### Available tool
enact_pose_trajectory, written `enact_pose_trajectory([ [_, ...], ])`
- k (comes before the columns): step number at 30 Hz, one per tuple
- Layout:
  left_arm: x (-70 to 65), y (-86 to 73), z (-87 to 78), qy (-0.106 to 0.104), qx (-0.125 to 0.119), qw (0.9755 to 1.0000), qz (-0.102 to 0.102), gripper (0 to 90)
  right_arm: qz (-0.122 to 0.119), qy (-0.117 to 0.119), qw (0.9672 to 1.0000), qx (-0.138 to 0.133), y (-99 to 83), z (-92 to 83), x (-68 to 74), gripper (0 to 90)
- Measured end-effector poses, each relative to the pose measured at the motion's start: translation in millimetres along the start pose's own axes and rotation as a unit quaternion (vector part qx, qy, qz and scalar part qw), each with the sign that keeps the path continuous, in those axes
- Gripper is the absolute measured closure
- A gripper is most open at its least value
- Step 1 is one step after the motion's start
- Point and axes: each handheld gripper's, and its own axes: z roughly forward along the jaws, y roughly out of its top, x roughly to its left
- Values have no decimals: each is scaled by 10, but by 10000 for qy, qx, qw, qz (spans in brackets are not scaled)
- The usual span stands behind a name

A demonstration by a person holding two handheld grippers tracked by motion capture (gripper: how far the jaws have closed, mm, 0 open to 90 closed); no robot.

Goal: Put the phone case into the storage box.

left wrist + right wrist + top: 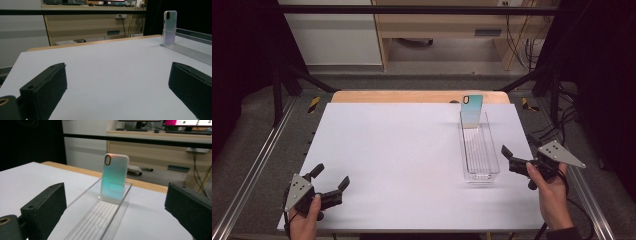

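The phone case stands nearly upright at the far end of the clear plastic tray, leaning against its far wall, on the right side of the white table. The right gripper sits just right of the tray's near end, jaws wide apart and empty — it looks like the reach is toward the case. Good practice here: travel along the tray toward the far end, come in above its thin walls, and close on the case's two long edges rather than its slick faces. The left gripper rests near the left corner — jaws open, holding nothing.
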Motion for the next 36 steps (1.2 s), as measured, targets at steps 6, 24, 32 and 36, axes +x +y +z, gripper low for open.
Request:
enact_pose_trajectory([
  [6, 3, 1, -5, 4, -22, 10000, -13, 15, -26, 179, 9998, 44, -106, -22, 76, 41],
  [24, 1, 4, -6, -12, -35, 10000, 6, 15, 60, 280, 9995, 125, -380, -73, 119, 33],
  [32, -2, 5, -11, -19, -42, 10000, 33, 15, -38, 386, 9991, 157, -478, -67, 166, 33],
  [36, -3, 6, -13, -23, -43, 10000, 54, 15, -22, 448, 9989, 154, -518, -70, 185, 33],
])
